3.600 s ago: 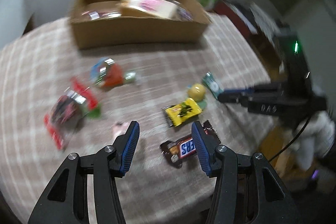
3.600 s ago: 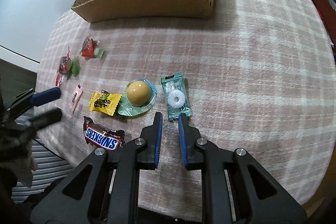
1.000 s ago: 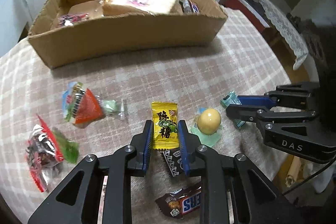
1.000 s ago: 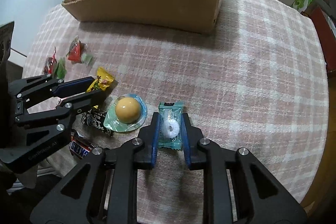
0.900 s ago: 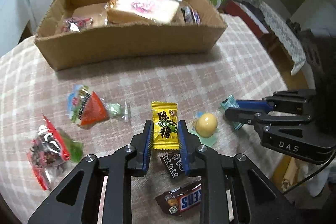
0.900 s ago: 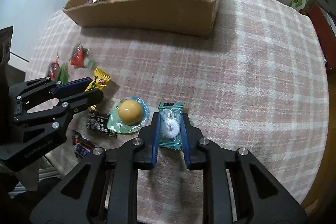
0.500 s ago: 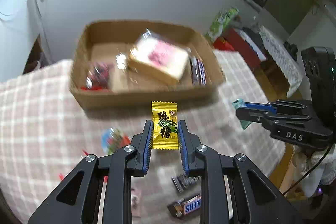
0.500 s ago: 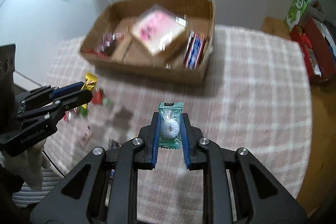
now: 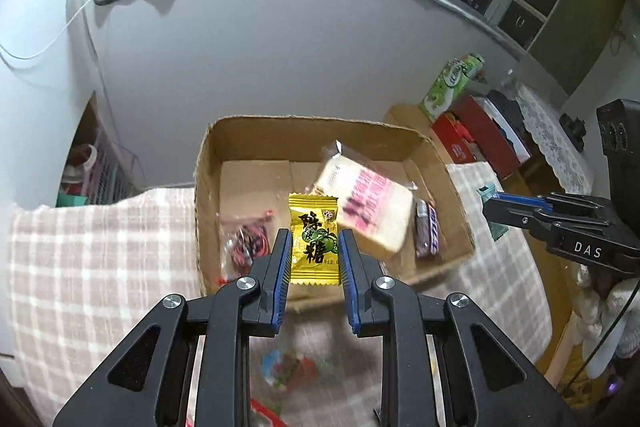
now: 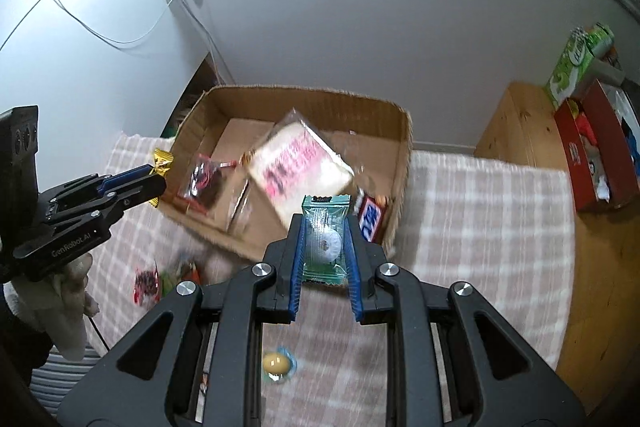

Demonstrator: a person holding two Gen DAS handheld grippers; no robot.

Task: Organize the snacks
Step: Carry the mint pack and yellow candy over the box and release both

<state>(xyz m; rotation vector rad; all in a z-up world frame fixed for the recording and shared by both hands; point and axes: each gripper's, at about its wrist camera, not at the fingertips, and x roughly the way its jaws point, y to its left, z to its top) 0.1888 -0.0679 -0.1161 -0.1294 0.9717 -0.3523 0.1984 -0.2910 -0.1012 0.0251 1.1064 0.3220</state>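
Note:
My left gripper [image 9: 313, 255] is shut on a yellow candy packet [image 9: 313, 237] and holds it in the air in front of the open cardboard box [image 9: 240, 131]. My right gripper [image 10: 325, 247] is shut on a green mint packet [image 10: 325, 241], also raised near the box [image 10: 402, 147]. The box holds a wrapped bread slice [image 9: 366, 205], a dark red snack bag [image 9: 248, 239] and a chocolate bar [image 9: 426, 227]. In the right wrist view the left gripper [image 10: 156, 169] shows at the left with the yellow packet [image 10: 163, 158]. In the left wrist view the right gripper [image 9: 494, 211] shows at the right.
On the checked tablecloth [image 10: 480, 227] below lie a yellow jelly cup [image 10: 276, 363], red and green wrapped snacks [image 10: 148, 281] and a blurred colourful packet [image 9: 292, 367]. A green carton [image 10: 576, 63] and a red box [image 10: 592, 147] stand at the right on a wooden surface.
Both grippers have risen higher and moved toward the box, each still holding its packet. The box now fills the middle of both views.

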